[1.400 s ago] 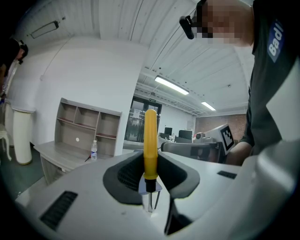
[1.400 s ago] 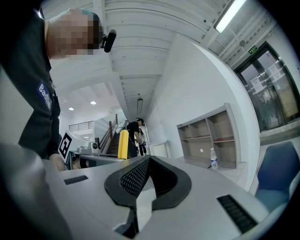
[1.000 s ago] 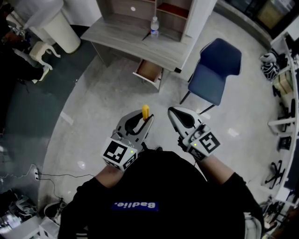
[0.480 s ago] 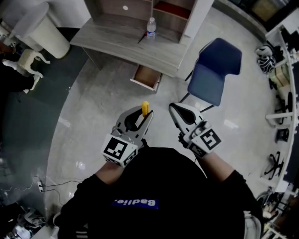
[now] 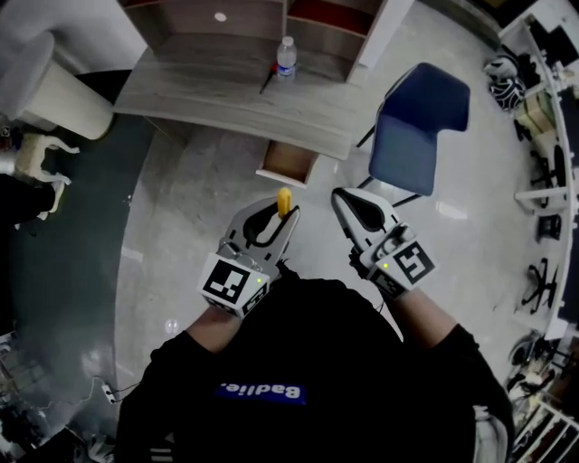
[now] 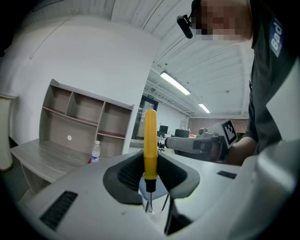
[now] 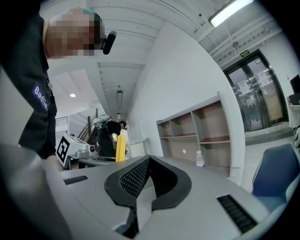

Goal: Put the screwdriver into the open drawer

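Observation:
A screwdriver with a yellow handle (image 5: 283, 201) stands upright in my left gripper (image 5: 273, 217), which is shut on its metal shaft. In the left gripper view the handle (image 6: 150, 143) rises above the dark pads (image 6: 124, 176), with the blade down between them. My right gripper (image 5: 340, 195) is held beside it to the right, shut and empty, its pads (image 7: 136, 178) meeting at the tip. The open wooden drawer (image 5: 289, 161) juts out from under the grey desk (image 5: 208, 95), a short way ahead of both grippers.
A water bottle (image 5: 286, 56) stands on the desk in front of a wooden shelf unit (image 5: 217, 18). A blue chair (image 5: 421, 122) stands right of the drawer. A white bin (image 5: 54, 90) is at the left. Grey floor lies between me and the desk.
Both grippers have been carried forward toward the desk, so the drawer and chair now sit nearer to them. The screwdriver has stayed upright in the left gripper.

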{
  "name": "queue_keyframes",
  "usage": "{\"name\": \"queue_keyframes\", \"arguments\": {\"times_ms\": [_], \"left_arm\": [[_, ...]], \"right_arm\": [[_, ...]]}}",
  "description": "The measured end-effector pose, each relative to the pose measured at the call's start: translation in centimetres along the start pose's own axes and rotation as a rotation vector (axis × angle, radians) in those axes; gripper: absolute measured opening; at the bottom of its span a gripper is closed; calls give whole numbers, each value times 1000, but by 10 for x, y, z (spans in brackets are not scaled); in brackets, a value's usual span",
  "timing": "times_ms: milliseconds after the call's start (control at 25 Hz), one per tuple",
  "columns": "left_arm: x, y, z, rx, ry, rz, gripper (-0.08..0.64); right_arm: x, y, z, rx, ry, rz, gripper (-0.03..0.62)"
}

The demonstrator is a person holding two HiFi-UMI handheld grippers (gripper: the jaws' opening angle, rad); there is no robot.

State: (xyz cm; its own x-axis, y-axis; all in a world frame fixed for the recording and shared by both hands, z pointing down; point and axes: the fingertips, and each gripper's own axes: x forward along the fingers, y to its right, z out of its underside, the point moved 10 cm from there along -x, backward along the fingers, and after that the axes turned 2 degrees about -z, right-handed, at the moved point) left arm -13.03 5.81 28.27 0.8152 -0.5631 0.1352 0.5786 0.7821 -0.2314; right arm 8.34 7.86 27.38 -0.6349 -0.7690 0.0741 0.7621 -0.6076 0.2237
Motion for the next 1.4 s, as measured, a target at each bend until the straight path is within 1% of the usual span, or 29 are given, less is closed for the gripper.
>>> {"name": "queue_keyframes", "arguments": {"times_ms": [160,280,440,640,800,1160,1280,1400], "left_arm": [[12,-26,-2,-14,1,12,84],[23,-32,-1,-29,-9,7,84],[35,-31,5,-60,-17,-34,84],[62,-32,12,-89,-26,-92,84],[78,-33,20,-109,-30,-133,84],[104,-54,50,-145,-56,-192,84],[109,-62,65,-171,-75,-219,84],[112,-67,82,-182,-85,-246,84]], "right_arm": [[20,9,-2,2,-3,29,28],[25,18,-3,5,-8,27,28],[25,32,-4,23,-13,-4,28],[30,61,-2,44,-33,-54,28],[30,82,-1,61,-52,-77,28],[42,114,15,90,-88,-98,28],[47,118,20,95,-93,-107,28],[47,118,21,98,-99,-115,28]]}}
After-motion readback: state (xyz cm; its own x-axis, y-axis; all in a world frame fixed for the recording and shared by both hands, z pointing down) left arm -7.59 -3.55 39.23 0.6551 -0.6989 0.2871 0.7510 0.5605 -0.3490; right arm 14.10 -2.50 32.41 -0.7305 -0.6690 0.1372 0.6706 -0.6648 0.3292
